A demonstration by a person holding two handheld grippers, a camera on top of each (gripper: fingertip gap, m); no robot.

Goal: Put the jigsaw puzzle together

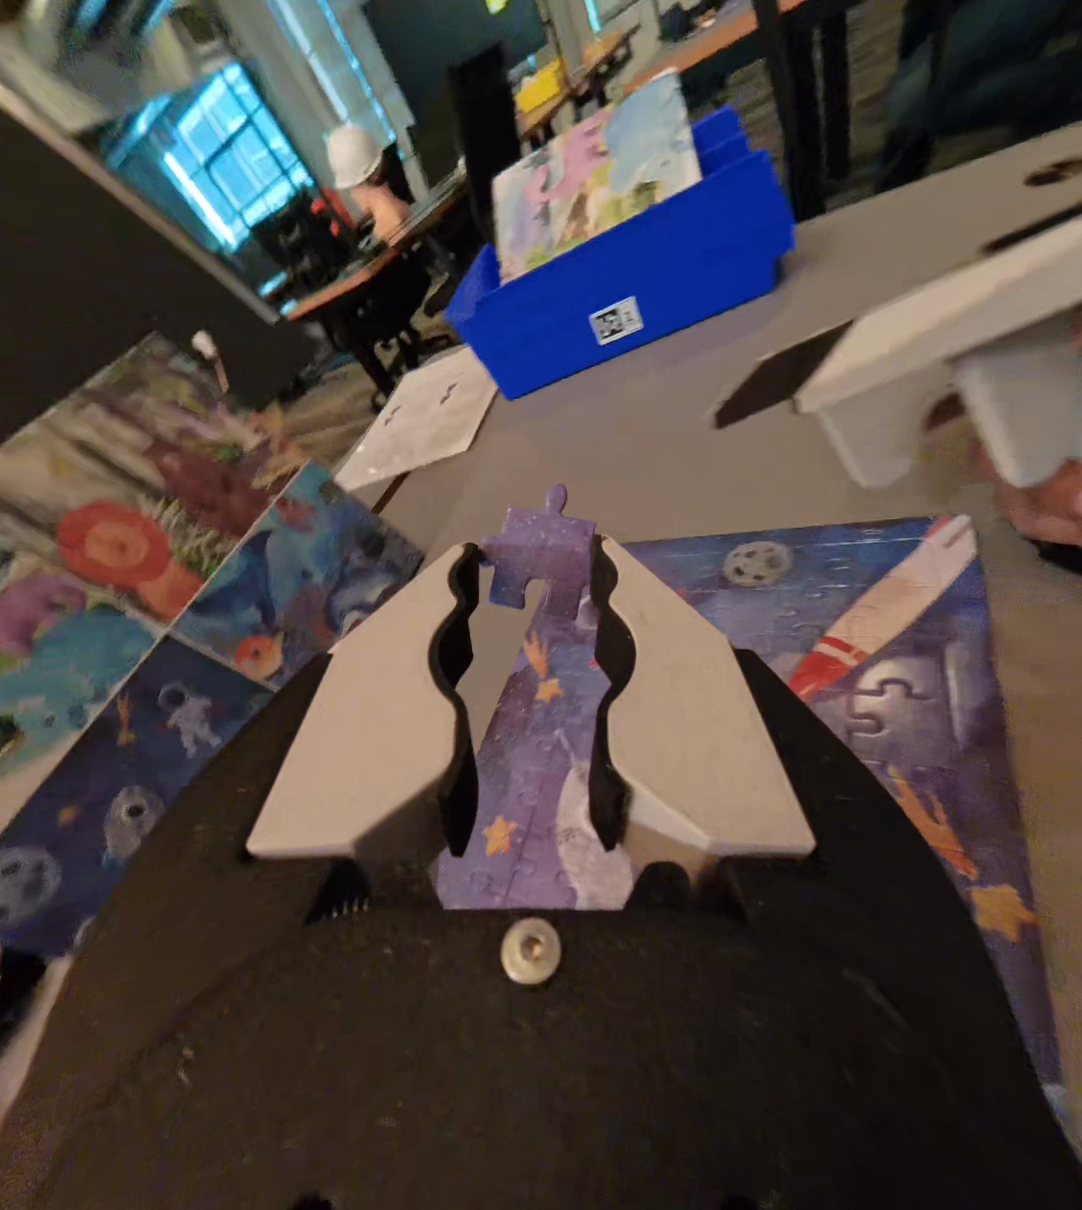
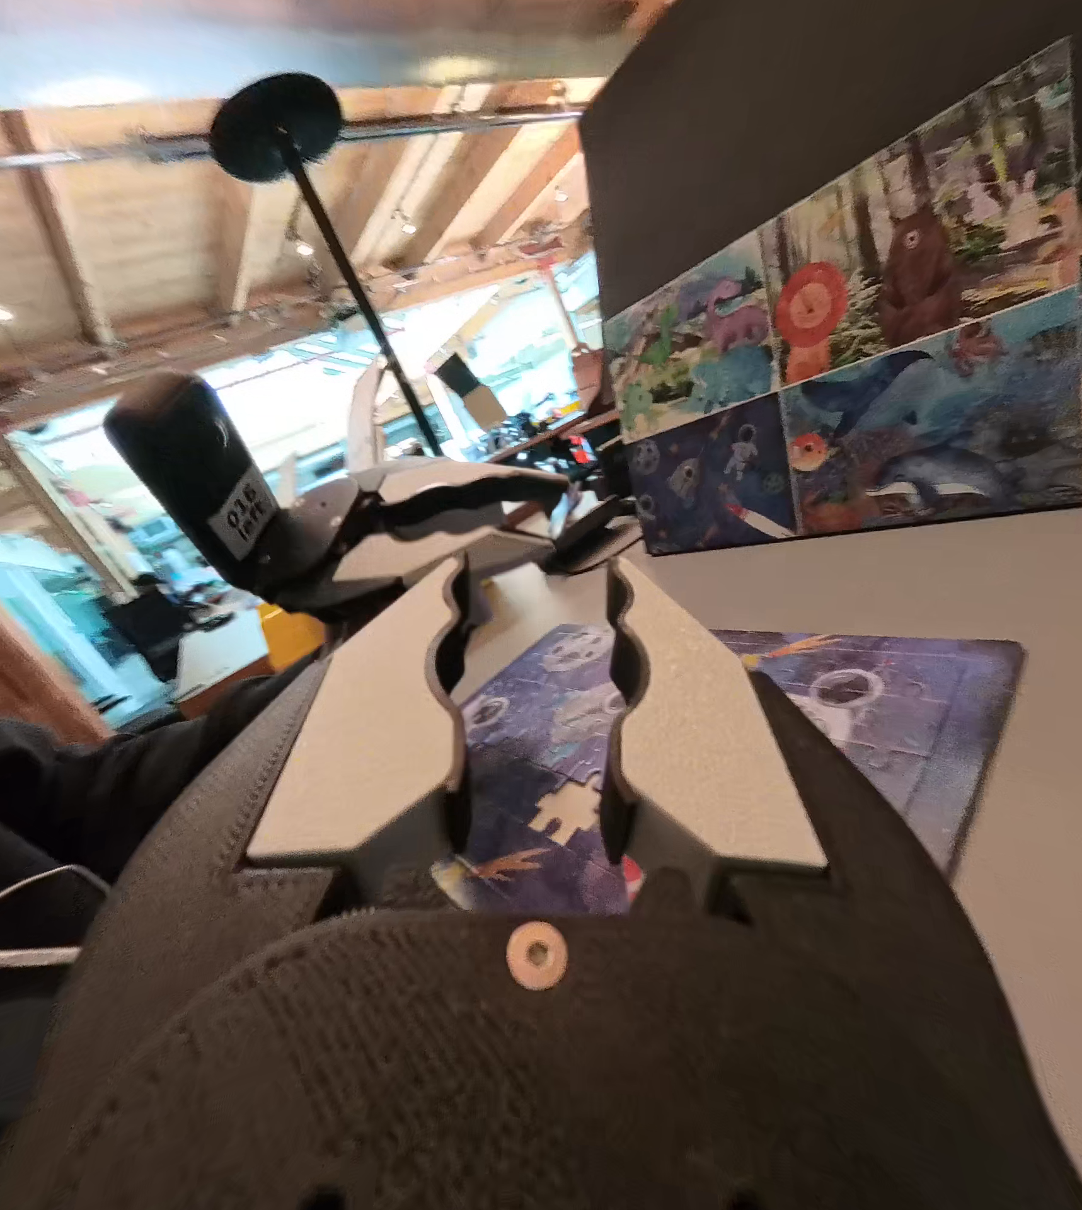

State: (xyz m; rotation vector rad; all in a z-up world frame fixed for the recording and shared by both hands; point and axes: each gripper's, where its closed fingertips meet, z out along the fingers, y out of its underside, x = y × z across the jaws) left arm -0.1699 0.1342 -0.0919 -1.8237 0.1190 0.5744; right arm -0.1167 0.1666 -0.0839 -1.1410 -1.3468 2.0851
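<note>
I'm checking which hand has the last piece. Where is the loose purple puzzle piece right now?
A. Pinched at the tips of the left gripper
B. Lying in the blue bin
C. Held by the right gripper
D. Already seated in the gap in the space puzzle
A: in the left wrist view the purple puzzle piece stands between the left gripper fingertips, while the right gripper is open and empty above the space puzzle, whose piece-shaped gap is unfilled.
</note>
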